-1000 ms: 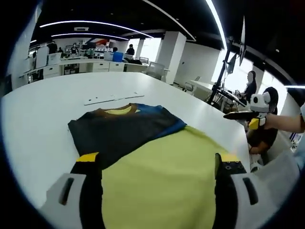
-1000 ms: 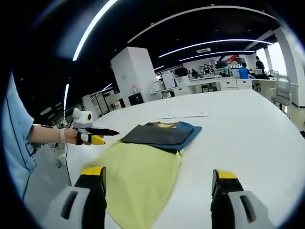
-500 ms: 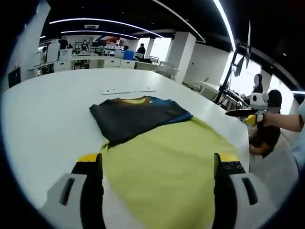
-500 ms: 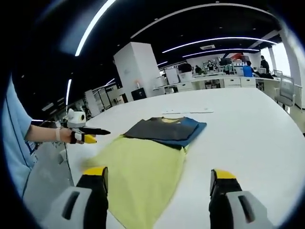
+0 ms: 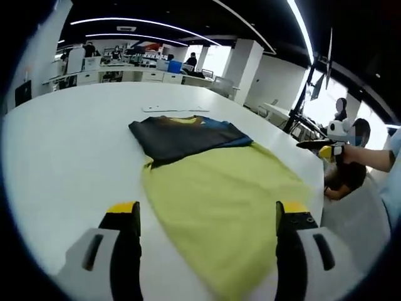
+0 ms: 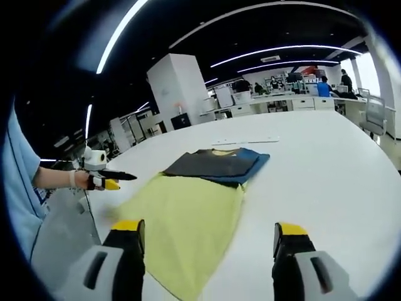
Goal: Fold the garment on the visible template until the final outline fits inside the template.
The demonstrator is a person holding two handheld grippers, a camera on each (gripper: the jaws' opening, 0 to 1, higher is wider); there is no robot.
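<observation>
You've pulled back — both tools, left tool (image 5: 203, 216) and right tool (image 6: 203, 235), hang wide and empty — garment (image 5: 207, 169) on the table (image 5: 62, 144) half folded, yellow part still spread.

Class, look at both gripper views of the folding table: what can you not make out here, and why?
- Template outline: left gripper view, hidden under the yellow garment.
- Dark folded garment: its lower layers are covered by its top.
- White strip beyond it: too small to identify.
- Left tongs in right gripper view: too small to judge.
</observation>
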